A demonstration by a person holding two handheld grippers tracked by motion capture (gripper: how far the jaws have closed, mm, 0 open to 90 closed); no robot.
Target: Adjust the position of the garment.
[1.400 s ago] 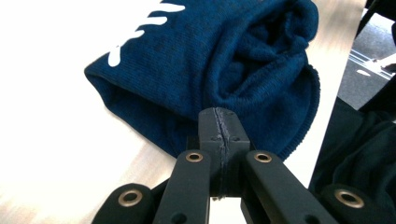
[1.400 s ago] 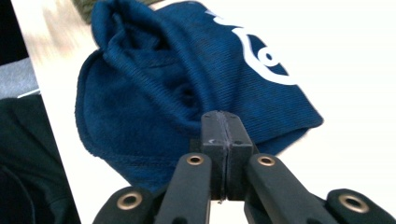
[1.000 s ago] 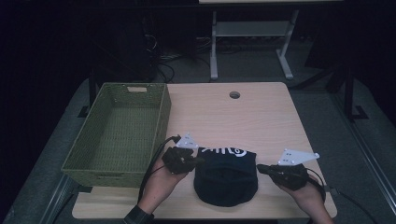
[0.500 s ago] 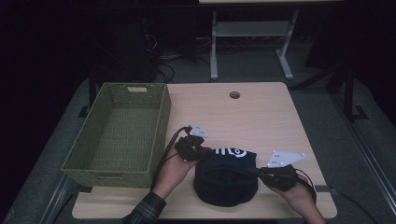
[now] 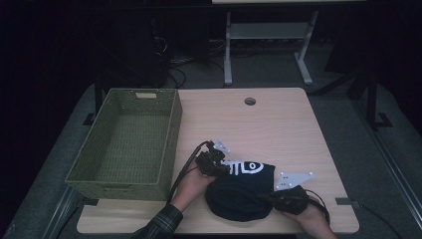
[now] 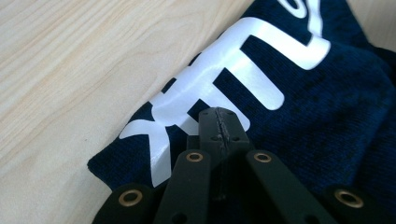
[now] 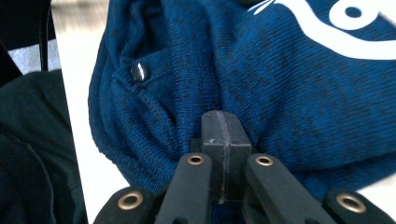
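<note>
Under both tools, half-bunched navy garment (image 5: 240, 189)

High view dim, surroundings nearly black; gripper views bright, far edges perhaps slightly blurred.

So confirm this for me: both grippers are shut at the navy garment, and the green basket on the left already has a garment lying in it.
One thing is wrong: the green basket is empty, as the high view shows. The rest holds: the left gripper and the right gripper are both shut at the navy garment, which lies on the table beside the basket.
</note>
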